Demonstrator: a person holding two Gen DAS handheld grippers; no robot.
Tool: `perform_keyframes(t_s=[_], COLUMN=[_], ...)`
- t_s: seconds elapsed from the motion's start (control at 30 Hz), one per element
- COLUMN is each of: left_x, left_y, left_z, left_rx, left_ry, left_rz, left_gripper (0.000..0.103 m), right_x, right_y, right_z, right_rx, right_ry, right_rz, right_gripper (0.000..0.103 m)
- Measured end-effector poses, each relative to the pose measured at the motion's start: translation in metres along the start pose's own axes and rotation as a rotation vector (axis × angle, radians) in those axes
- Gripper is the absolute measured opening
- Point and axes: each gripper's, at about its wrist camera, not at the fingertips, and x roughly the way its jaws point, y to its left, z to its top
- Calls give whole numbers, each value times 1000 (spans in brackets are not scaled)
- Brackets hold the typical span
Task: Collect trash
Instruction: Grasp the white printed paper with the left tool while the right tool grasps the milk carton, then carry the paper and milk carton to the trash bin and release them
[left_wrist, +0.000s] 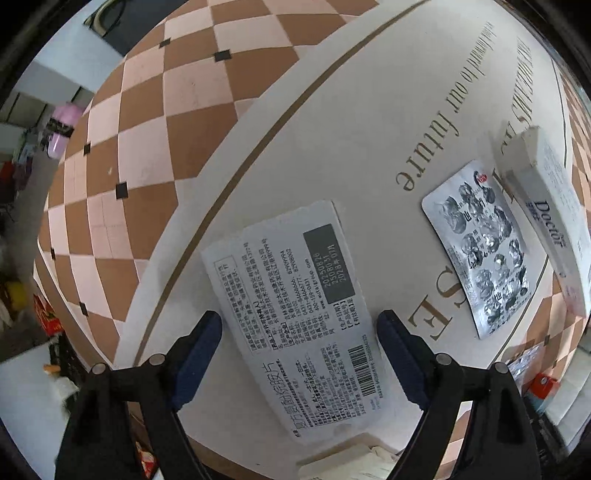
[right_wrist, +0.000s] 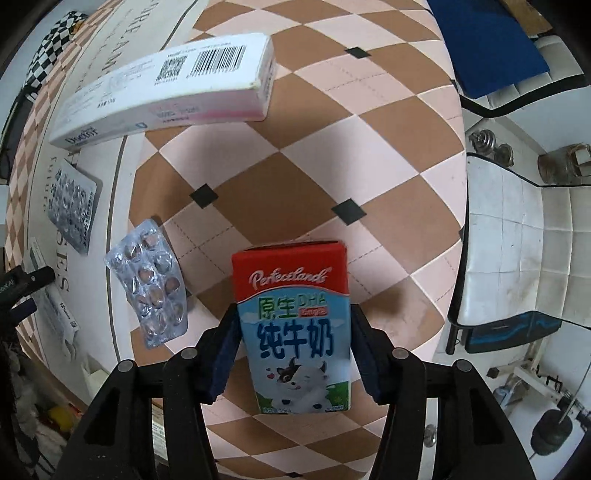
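Red-topped "Perfectland" milk carton (right_wrist: 293, 328) sits gripped in the right gripper (right_wrist: 293, 343), while the left gripper (left_wrist: 299, 325), spread wide, straddles a white medicine box (left_wrist: 291, 314) near a "Doctor" box (left_wrist: 554, 221).

Your left black two-finger gripper with dark blue pads (left_wrist: 299, 325) points down and forward, its jaws spread wide, one pad (left_wrist: 201, 354) on each side of the view, neither pad pressing on anything. Your right black two-finger gripper with dark blue pads (right_wrist: 293, 332) also tilts downward, jaws drawn in closer than the left; the left pad (right_wrist: 223, 354) lies against what sits between them, while the right pad (right_wrist: 365, 354) is at its edge, contact there uncertain. In the right wrist view, the dark tip of your left gripper shows at the left edge.
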Motion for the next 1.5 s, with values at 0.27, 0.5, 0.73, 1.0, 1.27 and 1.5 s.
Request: perform_keyframes(t_s=[0.27,0.5,0.73,1.0,1.27,1.5], left_x=[-6,-11,-43,-113,-172,-181], left_y=[-9,-24,-44,-43,4,86], left_z=[-29,-45,-75,-127,-173,-227], left_rx=[32,88,172,322,504,666], left_ry=[-61,-108,-192,-341,-470,-499], left_rz=[24,40,45,-16,-124,-192], left_gripper=[78,78,77,77,77,77], right_x=[-3,-8,-26,-81,-141,-148], right_y=[16,16,19,34,72,135], right_z=[-8,-13,-25,-72,-169,-291], right_rx=[-21,-15,-2,27,104,202], right_ry=[-20,-36,-85,-205,-352,-414], right_rz=[-42,-21,25,70,101,124], right_gripper=[60,51,51,51,51,51])
